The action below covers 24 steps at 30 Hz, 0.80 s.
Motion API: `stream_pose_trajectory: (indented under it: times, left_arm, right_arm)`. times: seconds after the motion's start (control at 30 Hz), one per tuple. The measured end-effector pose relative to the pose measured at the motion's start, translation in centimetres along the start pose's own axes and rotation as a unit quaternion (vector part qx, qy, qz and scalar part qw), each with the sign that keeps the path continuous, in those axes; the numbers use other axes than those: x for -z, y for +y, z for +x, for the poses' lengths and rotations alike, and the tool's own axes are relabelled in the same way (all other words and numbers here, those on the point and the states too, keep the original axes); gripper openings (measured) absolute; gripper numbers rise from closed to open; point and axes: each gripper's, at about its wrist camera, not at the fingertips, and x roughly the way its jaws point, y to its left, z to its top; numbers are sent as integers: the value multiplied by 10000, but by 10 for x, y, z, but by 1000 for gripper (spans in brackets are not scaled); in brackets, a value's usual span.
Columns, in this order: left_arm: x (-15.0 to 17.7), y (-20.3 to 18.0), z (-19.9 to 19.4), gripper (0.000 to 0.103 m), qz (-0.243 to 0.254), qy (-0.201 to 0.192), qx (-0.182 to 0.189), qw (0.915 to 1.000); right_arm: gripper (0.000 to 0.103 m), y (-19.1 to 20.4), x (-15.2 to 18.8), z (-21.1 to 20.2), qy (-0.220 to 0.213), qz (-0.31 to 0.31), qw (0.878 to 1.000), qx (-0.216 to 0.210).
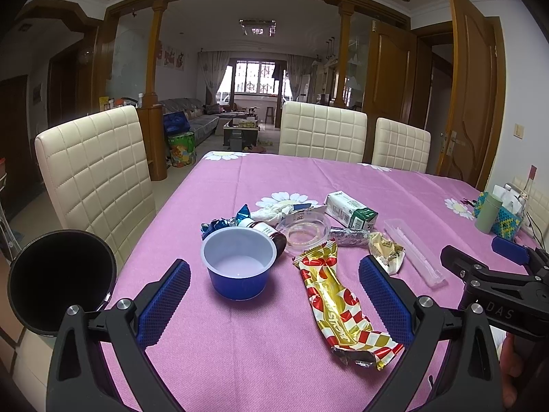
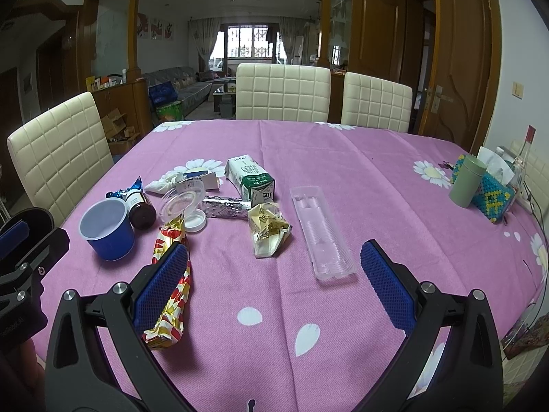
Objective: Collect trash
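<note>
Trash lies on a pink tablecloth [image 1: 240, 360]. A blue cup [image 1: 238, 266] [image 2: 107, 228] stands upright, white inside. Beside it lie a red-and-gold wrapper [image 1: 339, 305] [image 2: 171, 274], a brown jar [image 2: 140, 207], a clear round lid [image 2: 183, 202], a foil stick [image 2: 224, 207], a green-white carton [image 2: 250, 178], a crumpled yellow wrapper [image 2: 267, 230] and a clear plastic tray [image 2: 322, 238]. My left gripper [image 1: 274, 295] is open just before the cup and wrapper. My right gripper [image 2: 274, 281] is open and empty, above the cloth between wrapper and tray. A black bin [image 1: 60, 278] sits at the table's left edge.
Three cream chairs [image 2: 283, 91] stand around the table. A green canister [image 2: 466, 180] and a beaded tissue box [image 2: 494, 199] stand at the right edge with cables. The right gripper shows in the left wrist view [image 1: 507, 274].
</note>
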Motion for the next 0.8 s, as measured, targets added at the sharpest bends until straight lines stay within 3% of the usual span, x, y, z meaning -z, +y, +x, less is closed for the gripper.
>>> stream_pose_trajectory:
  times: [0.8]
  left_arm:
    - [12,-1,2,96,15,44,10,10000]
  right_arm:
    - [99,1,4,3,29,-1,10000,-4]
